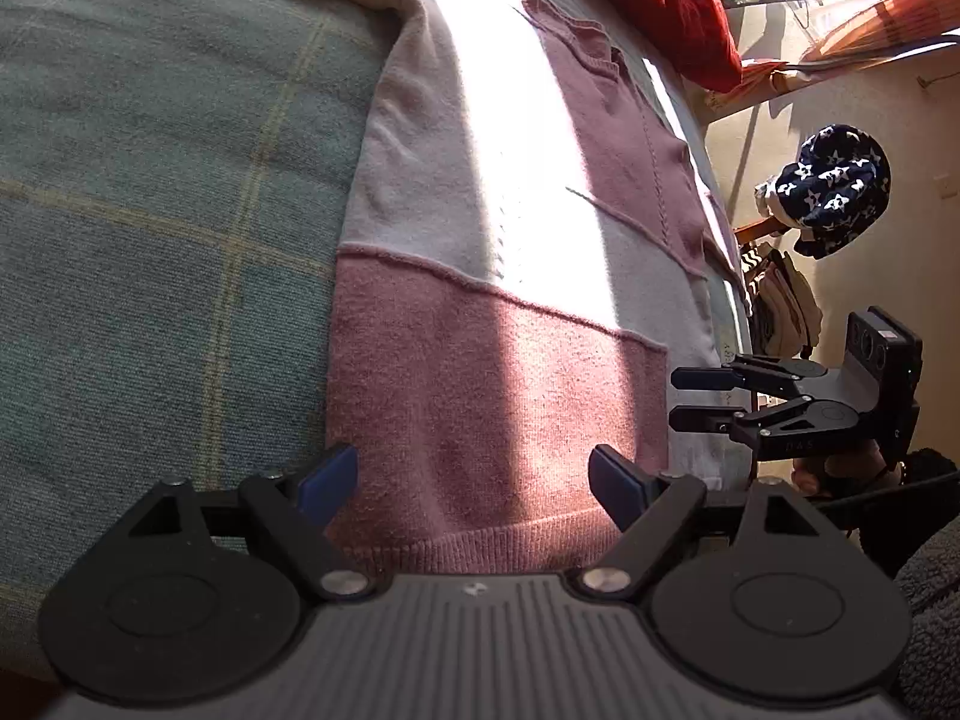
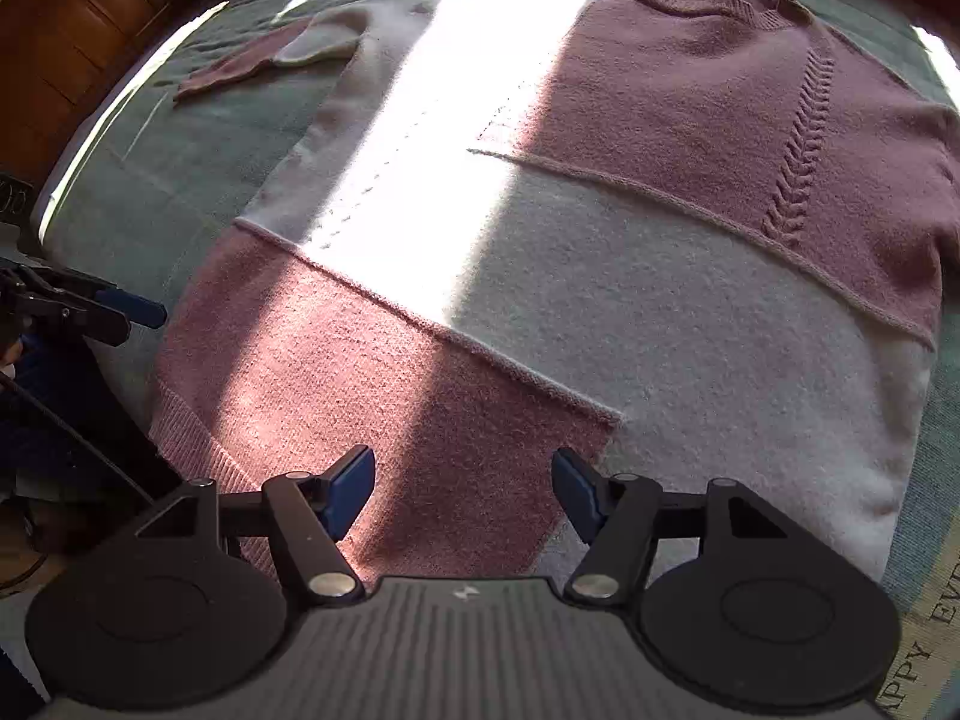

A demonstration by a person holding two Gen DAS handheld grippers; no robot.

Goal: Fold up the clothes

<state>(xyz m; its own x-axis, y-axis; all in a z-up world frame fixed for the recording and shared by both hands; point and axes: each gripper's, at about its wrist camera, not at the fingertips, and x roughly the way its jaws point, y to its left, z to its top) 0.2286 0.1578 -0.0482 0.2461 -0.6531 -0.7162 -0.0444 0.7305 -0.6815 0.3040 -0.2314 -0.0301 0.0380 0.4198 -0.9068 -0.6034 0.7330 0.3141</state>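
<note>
A pink and white block-patterned knit sweater lies spread flat on a green plaid bedspread. It also shows in the left wrist view. My left gripper is open and empty over the ribbed bottom hem at the sweater's left corner. My right gripper is open and empty above the hem near the pink and white seam. The right gripper also shows in the left wrist view, beside the bed edge. One sleeve lies out to the far left.
A red cloth lies at the far end of the bed. A navy star-print garment hangs beside the bed. A wooden cabinet stands far left. A bright strip of sunlight crosses the sweater.
</note>
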